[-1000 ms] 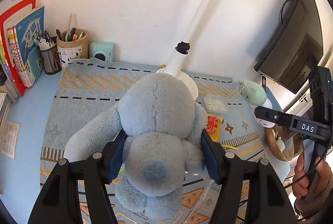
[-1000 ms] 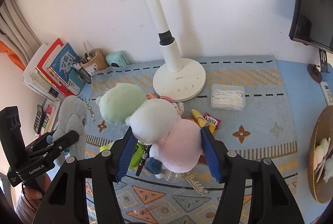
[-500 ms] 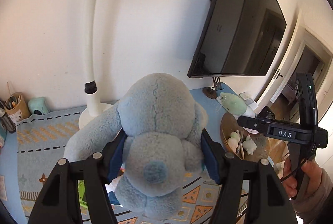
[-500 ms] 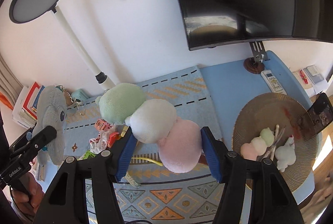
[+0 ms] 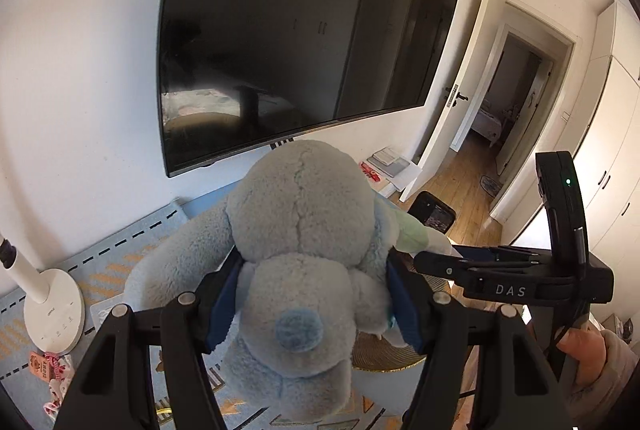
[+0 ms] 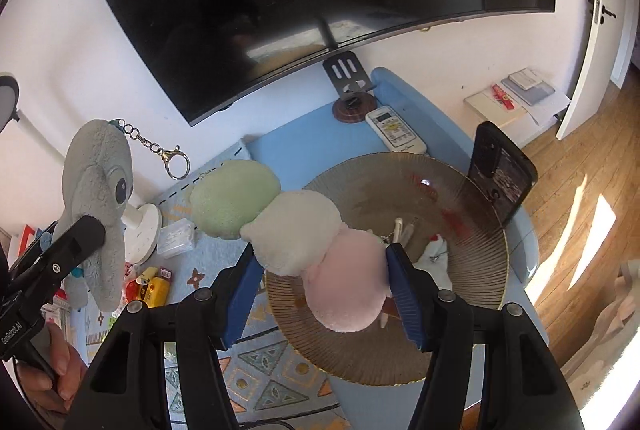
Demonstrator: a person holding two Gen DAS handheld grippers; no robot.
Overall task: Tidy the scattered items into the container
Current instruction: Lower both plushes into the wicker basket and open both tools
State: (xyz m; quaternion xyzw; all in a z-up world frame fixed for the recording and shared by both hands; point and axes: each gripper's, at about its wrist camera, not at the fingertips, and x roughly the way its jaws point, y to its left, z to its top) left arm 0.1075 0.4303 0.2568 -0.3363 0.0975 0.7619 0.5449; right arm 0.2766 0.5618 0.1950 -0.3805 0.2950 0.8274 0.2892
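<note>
Both claws are arriving over the ribbed bowl (image 6: 472, 270) from the mat. The right claw (image 6: 320, 294) is gripping the three-ball plush (image 6: 292, 230); the left claw (image 5: 308, 302) is gripping the grey-blue plush dog (image 5: 296, 242). Release is likely next.

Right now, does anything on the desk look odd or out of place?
Yes. A black phone stands propped on edge against the far rim of the ribbed bowl, partly over the desk edge, so it could tip. Small packets lie scattered on the mat by the lamp base.
</note>
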